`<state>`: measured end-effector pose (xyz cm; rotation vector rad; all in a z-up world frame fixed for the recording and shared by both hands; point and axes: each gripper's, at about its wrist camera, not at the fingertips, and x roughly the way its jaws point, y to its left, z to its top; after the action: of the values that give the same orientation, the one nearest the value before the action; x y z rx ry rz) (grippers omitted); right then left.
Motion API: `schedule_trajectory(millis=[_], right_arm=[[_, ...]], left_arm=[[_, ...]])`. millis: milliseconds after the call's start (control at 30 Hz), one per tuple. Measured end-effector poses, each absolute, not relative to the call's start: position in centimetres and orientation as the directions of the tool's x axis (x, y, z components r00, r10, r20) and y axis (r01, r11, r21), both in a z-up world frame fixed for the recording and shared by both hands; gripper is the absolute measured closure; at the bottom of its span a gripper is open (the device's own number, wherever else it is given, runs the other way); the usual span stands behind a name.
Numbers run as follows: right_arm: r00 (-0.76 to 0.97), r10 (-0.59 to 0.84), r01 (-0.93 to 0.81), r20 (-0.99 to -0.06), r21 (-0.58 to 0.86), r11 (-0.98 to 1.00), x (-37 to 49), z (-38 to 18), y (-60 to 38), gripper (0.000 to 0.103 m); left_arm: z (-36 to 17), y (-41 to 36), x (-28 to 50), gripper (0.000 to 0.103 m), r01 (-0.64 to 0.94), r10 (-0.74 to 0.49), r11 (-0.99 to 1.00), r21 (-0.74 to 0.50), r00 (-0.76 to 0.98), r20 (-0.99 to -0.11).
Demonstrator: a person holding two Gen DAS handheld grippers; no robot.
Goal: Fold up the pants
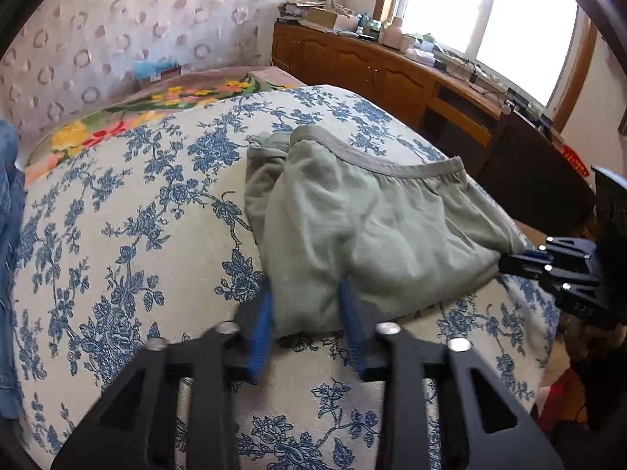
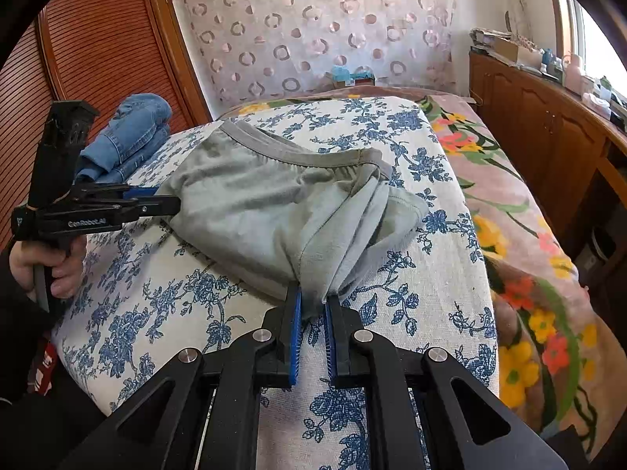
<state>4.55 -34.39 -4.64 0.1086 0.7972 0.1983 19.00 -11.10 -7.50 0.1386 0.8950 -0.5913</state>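
Note:
The pale green pants [image 1: 364, 227] lie bunched and partly folded on a blue-flowered cushion [image 1: 117, 235], their grey waistband [image 1: 376, 160] at the far side. My left gripper [image 1: 305, 293] has its jaws apart around the near edge of the fabric, which lies between the blue pads. It also shows in the right wrist view [image 2: 168, 199], at the left edge of the pants [image 2: 254, 203]. My right gripper [image 2: 312, 297] is shut on a gathered corner of the pants. It shows in the left wrist view [image 1: 505, 260] at the pants' right edge.
Folded blue jeans [image 2: 129, 133] lie at the cushion's far left. A flowered blanket [image 2: 529, 258] covers the bed to the right. A wooden cabinet [image 1: 372, 70] with clutter stands under the window. A wooden slatted door [image 2: 90, 47] is on the left.

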Motion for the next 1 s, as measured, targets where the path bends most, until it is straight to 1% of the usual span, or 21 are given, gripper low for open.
schedule_trajectory(millis=[33,67,133,500,767,1000], right_arm=[[0.681,0.218,-0.136,-0.699,0.173,0.976,4.5,-4.6,-34.4,0.093],[0.682,0.218,-0.136,-0.699,0.171,0.976,4.5,-4.6,-34.4,0.093],[0.682,0.215,-0.137,-0.699,0.166,0.976,4.4,-4.6,-34.3,0.093],[0.681,0.226,-0.155,-0.696,0.164,0.974,2.9,-3.9,-34.4,0.093],[0.674,0.25,-0.187,-0.695,0.168,0.968,-0.3,-3.4,-33.5,0.093],[0.663,0.263,-0.205,-0.701,0.167,0.964,-2.6,-2.7,-33.4,0.093]], left_arm=[[-7.6,-11.1,18.9,0.088,0.539,-0.42,0.834,-0.119,0.481,-0.769],[-7.6,-11.2,18.8,0.09,0.544,-0.424,0.831,-0.121,0.477,-0.77],[-7.2,-11.1,18.4,0.091,0.549,-0.424,0.828,-0.111,0.485,-0.765],[-4.9,-10.2,14.5,0.092,0.571,-0.441,0.816,-0.093,0.511,-0.738],[-4.9,-9.2,10.4,0.092,0.572,-0.44,0.815,-0.092,0.508,-0.741],[-4.8,-8.8,8.4,0.092,0.575,-0.453,0.811,-0.108,0.5,-0.738]])
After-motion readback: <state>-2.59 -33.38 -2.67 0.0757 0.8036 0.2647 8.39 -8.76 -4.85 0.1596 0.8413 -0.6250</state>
